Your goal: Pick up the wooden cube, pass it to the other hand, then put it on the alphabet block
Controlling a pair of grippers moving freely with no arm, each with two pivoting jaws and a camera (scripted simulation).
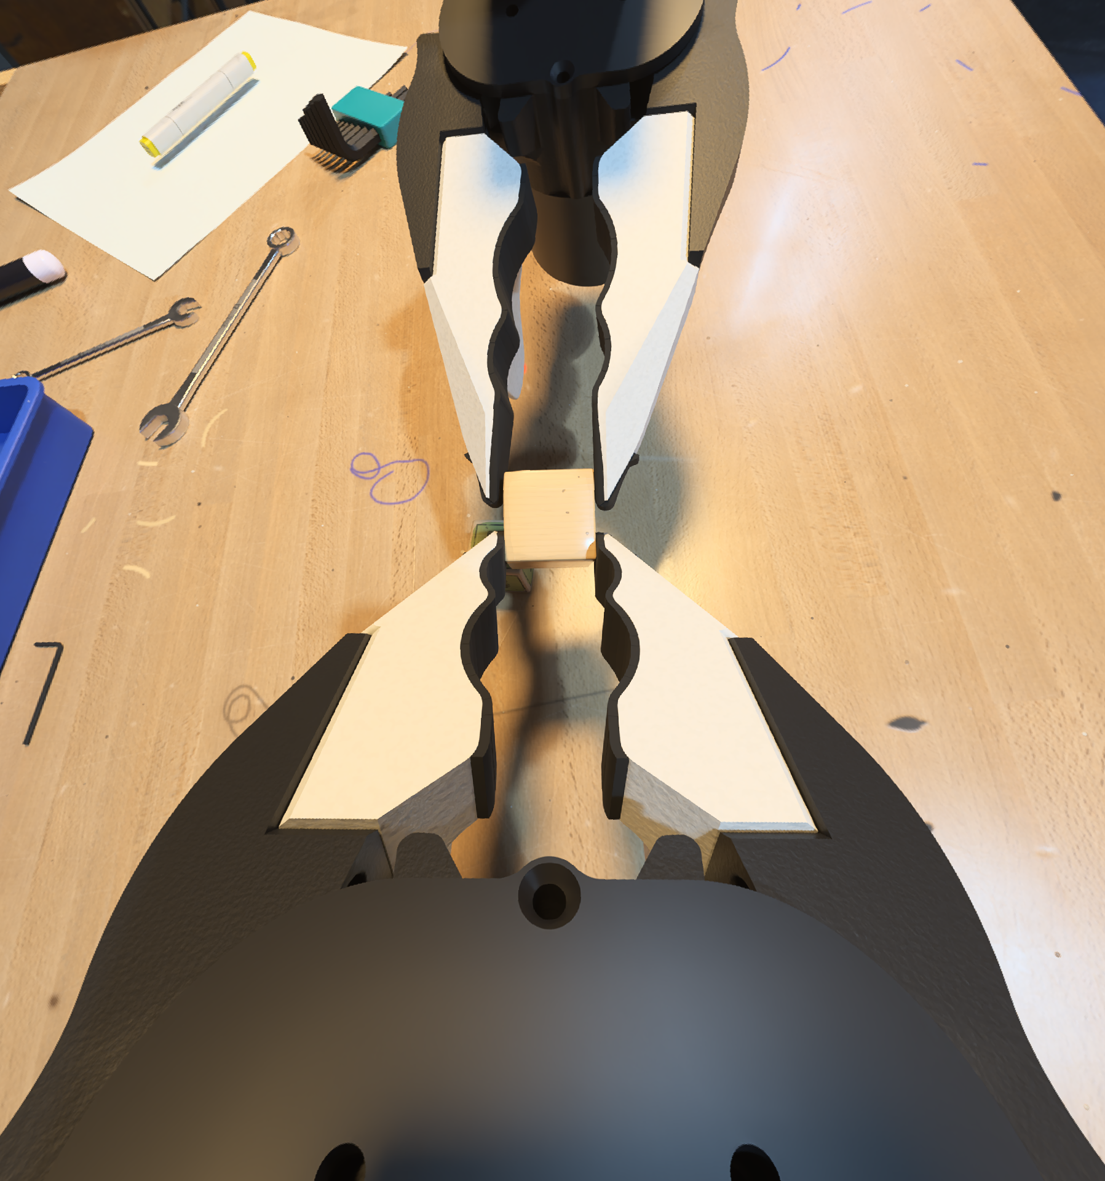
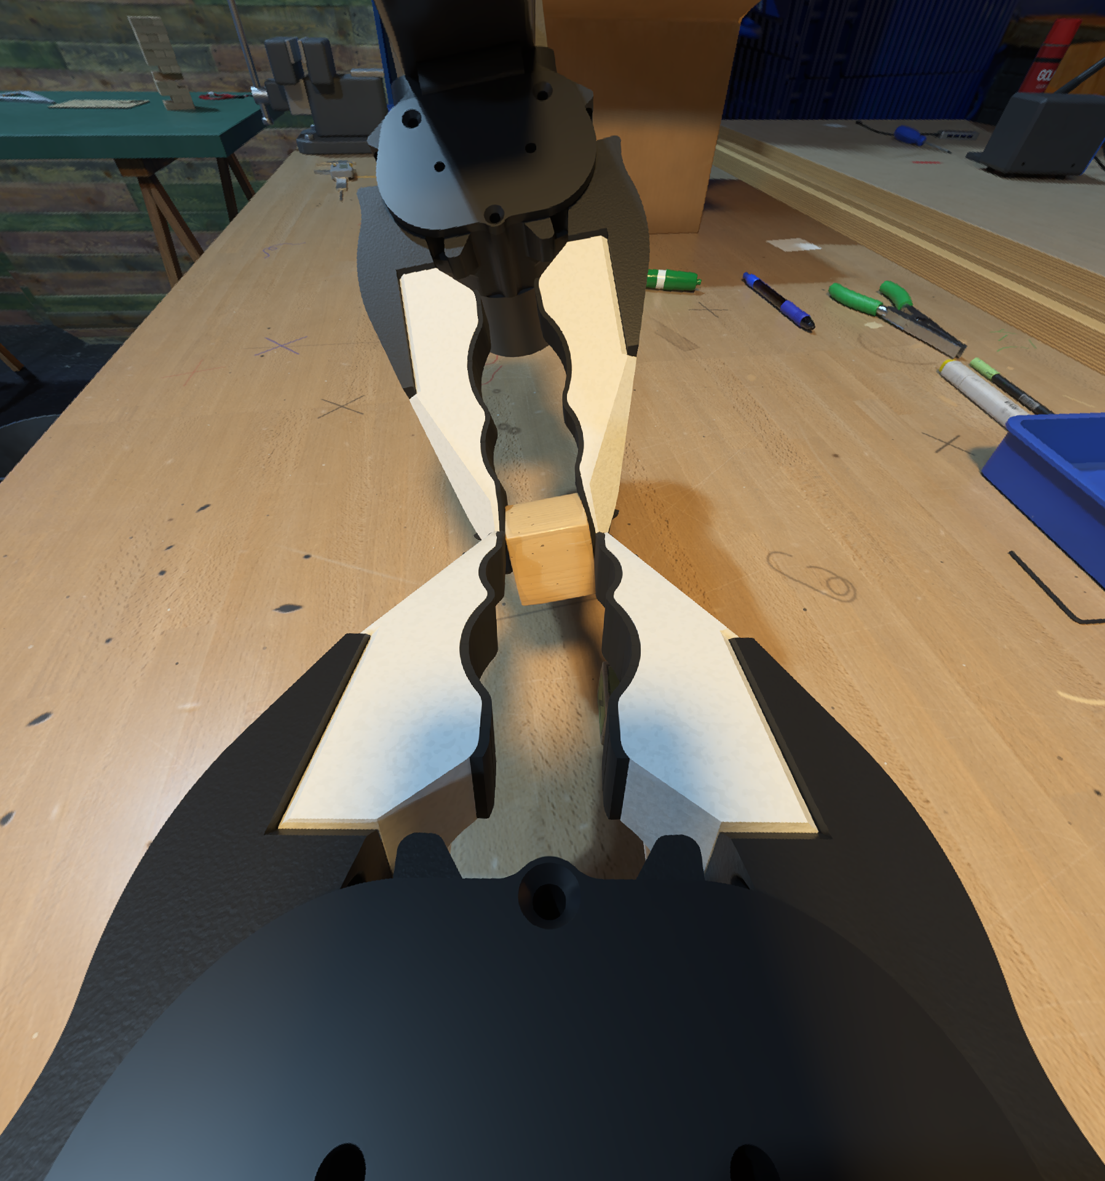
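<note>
One wooden cube (image 1: 549,516) sits mid-frame in the left wrist view, raised above the workbench (image 1: 856,447) and caught between two grippers that meet tip to tip. The left gripper (image 1: 546,549) reaches up from the bottom of the frame, its two fingers pressed against the cube's lower sides, so it is clamped on the cube. The right gripper (image 1: 551,495) comes down from the top of the frame, its two fingertips flanking the cube's upper corners and appearing to touch them; whether it truly grips cannot be told for certain, though both sides sit against the wood. In the right wrist view the same single cube (image 2: 549,549) appears at centre, held between the right gripper (image 2: 548,562) from below and the left gripper (image 2: 546,511) from above. One alphabet block (image 1: 487,532) peeks out only as a green-edged sliver just left of the cube, beneath it on the bench, mostly hidden. In the upper left of the left wrist view lie one sheet of paper (image 1: 121,179), one yellow-capped marker (image 1: 198,105) on it, one teal-holdered hex key set (image 1: 351,124), two wrenches (image 1: 217,332), and one black-and-white marker (image 1: 10,281). One blue tray (image 1: 6,486) sits at the left edge, with one loose hex key (image 1: 43,690) just below it.
</note>
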